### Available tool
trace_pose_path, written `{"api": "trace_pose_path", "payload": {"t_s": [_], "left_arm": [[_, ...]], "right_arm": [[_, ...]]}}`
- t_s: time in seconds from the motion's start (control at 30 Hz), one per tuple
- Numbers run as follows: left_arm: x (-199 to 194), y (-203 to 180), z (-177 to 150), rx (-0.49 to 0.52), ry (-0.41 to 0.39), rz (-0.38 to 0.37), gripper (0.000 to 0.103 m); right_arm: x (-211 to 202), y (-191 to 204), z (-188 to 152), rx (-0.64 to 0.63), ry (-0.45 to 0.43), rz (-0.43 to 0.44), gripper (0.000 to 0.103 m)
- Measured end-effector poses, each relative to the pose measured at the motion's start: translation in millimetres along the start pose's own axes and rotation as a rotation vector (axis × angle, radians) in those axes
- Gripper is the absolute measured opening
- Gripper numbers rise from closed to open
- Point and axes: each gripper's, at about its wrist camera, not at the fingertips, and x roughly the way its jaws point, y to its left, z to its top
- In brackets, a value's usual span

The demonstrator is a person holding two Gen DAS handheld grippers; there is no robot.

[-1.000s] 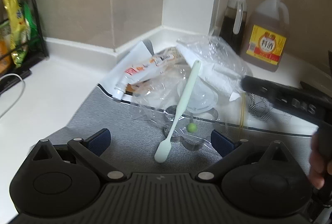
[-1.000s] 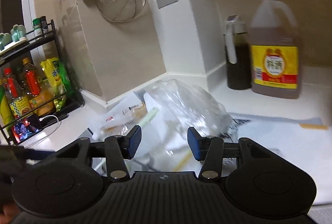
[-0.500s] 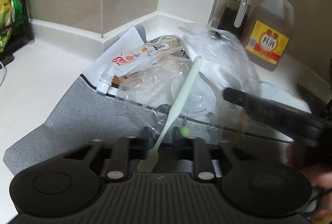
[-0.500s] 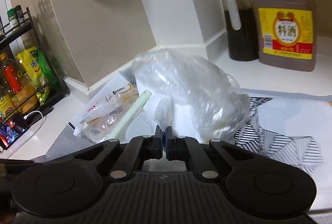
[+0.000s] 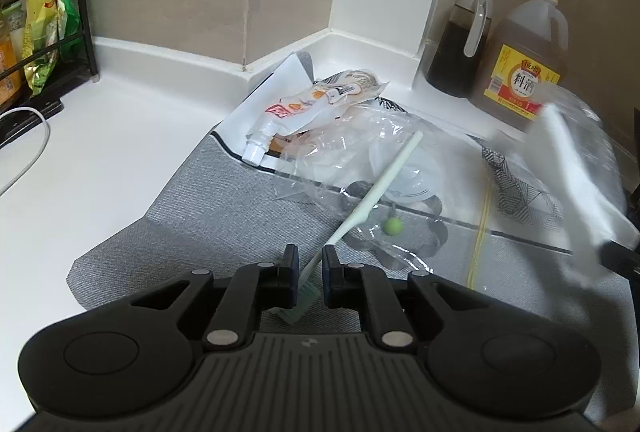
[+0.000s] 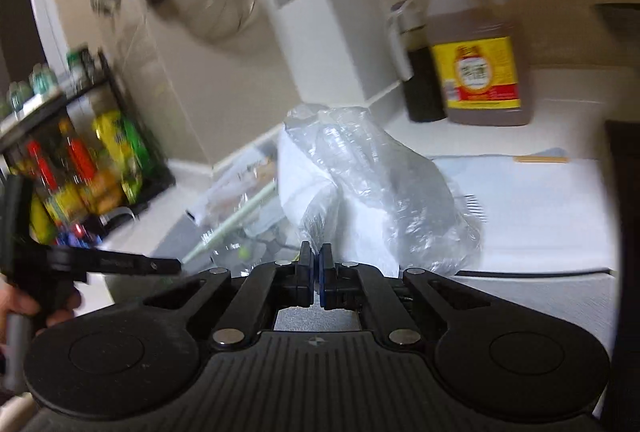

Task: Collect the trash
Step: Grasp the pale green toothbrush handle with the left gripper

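1. Left wrist view, far left: black wire rack point(image 5: 76, 12) holding yellow-green snack packets point(image 5: 44, 12); white cable point(image 5: 28, 148) lies on the white table point(image 5: 120, 136).
2. Centre: grey mat point(image 5: 224, 208) carries the trash: a spouted sauce pouch point(image 5: 312, 108), crumpled clear plastic point(image 5: 360, 140), a small green ball point(image 5: 392, 227).
3. Lower centre: left gripper point(image 5: 311, 272), fingers nearly closed, having just been closing, clamped on the broad end of a pale green stick point(image 5: 376, 188) that slants up toward the clear plastic.
4. Upper right: dark sauce jug point(image 5: 460, 44) beside a yellow-labelled bottle point(image 5: 524, 64).
5. Right edge: blurred clear plastic bag point(image 5: 584, 168), off the mat.
6. Right wrist view: right gripper point(image 6: 316, 272), fingers pinched fully together on the bag's lower edge; bag with white paper inside sits at frame centre.
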Motion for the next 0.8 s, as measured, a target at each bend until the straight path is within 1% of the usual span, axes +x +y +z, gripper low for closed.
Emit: {"api": "trace_pose_path", "payload": {"t_s": [0.07,0.1,0.13,0.17,0.2,0.23,0.3,0.33,0.37,0.4,0.43,0.47,0.5,0.53,0.57,0.63,0.7,0.8], "left_arm": [[2.1,-2.0,1.2,0.002,0.006,-0.007,0.014],[3.0,-3.0,1.7,0.003,0.009,-0.01,0.017],[4.3,-3.7,2.1,0.004,0.011,-0.011,0.027],[5.7,-5.1,2.3,0.005,0.012,-0.009,0.034],[6.8,-6.4,2.7,0.008,0.01,-0.005,0.043],[7.9,-7.9,3.2,0.012,0.008,-0.001,0.045],[10.2,-10.5,4.1,0.02,0.011,0.0,0.046],[11.6,-11.4,4.7,0.021,0.014,0.001,0.051],[13.3,-12.1,5.7,0.023,0.015,0.003,0.055],[14.5,-12.5,6.5,0.027,0.014,0.007,0.061],[16.0,-13.1,7.6,0.032,0.013,0.013,0.063],[17.6,-13.5,8.8,0.037,0.013,0.016,0.063],[19.5,-13.4,10.0,0.039,0.016,0.015,0.063],[21.7,-13.4,11.0,0.039,0.022,0.012,0.064],[24.1,-13.1,11.9,0.039,0.028,0.01,0.065],[28.8,-13.0,13.0,0.039,0.035,0.008,0.066],[32.7,-13.6,13.0,0.041,0.042,0.005,0.066],[33.8,-14.3,13.4,0.039,0.048,-0.005,0.066]], "right_arm": [[-10.4,1.8,-4.8,-0.033,0.019,0.024,0.003],[-11.7,4.3,-8.6,-0.059,0.047,0.04,0.003],[-10.5,7.2,-12.5,-0.088,0.082,0.06,0.003],[-7.1,10.3,-17.3,-0.119,0.116,0.076,0.003],[-2.3,14.4,-22.1,-0.149,0.151,0.081,0.003],[1.9,18.3,-26.4,-0.178,0.178,0.083,0.003],[10.1,27.2,-33.6,-0.221,0.195,0.091,0.003],[13.1,30.6,-36.4,-0.232,0.203,0.091,0.005],[16.4,33.8,-38.2,-0.24,0.208,0.083,0.006],[17.5,36.9,-39.9,-0.249,0.208,0.071,0.012],[18.3,39.4,-40.9,-0.255,0.203,0.053,0.028],[17.7,42.0,-41.6,-0.264,0.197,0.038,0.037],[16.1,43.9,-43.2,-0.274,0.186,0.027,0.051],[14.1,43.3,-44.5,-0.285,0.176,0.017,0.057],[13.2,43.2,-46.0,-0.294,0.171,0.005,0.058],[15.4,39.5,-48.2,-0.291,0.178,-0.018,0.066],[24.8,35.3,-47.4,-0.263,0.204,-0.041,0.067],[36.4,38.3,-46.2,-0.244,0.203,-0.034,0.072]]}}
